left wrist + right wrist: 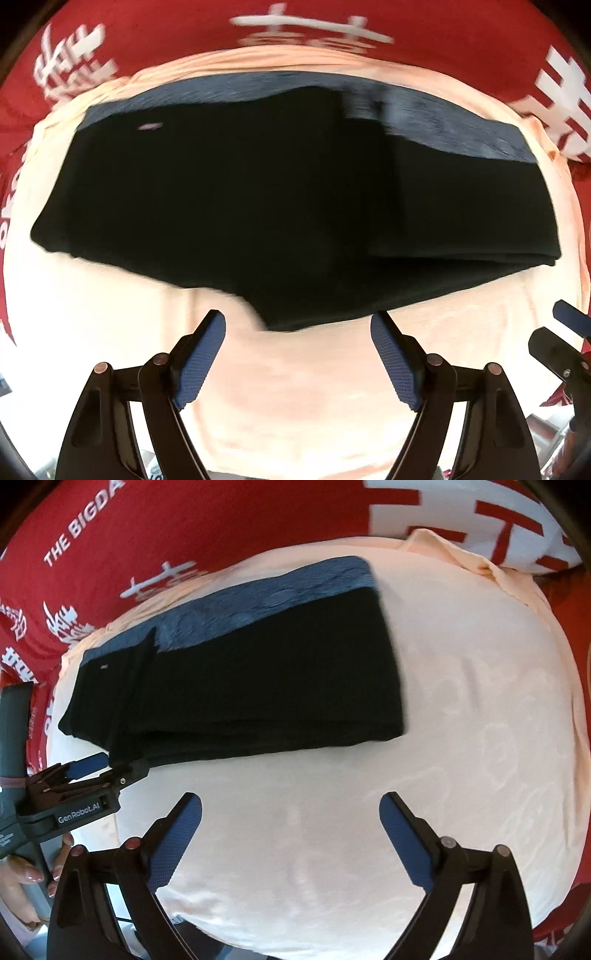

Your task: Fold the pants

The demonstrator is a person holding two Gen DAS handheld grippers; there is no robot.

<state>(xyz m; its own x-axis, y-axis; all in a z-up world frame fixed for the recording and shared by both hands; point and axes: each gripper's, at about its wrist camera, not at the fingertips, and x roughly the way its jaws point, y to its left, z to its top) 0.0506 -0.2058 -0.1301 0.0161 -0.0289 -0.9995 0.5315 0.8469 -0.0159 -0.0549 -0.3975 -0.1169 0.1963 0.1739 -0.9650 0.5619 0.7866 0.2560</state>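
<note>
Both the left gripper (297, 321) and the right gripper (290, 805) hang empty, jaws apart, over the peach cloth (461, 701). The pants (258, 206) lie beyond their tips, already folded into a flat black bundle. The folding looks about done; next would be one more fold or tidying edges.

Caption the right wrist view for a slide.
Folded black pants lie on a peach sheet; right gripper open above bare sheet.
</note>
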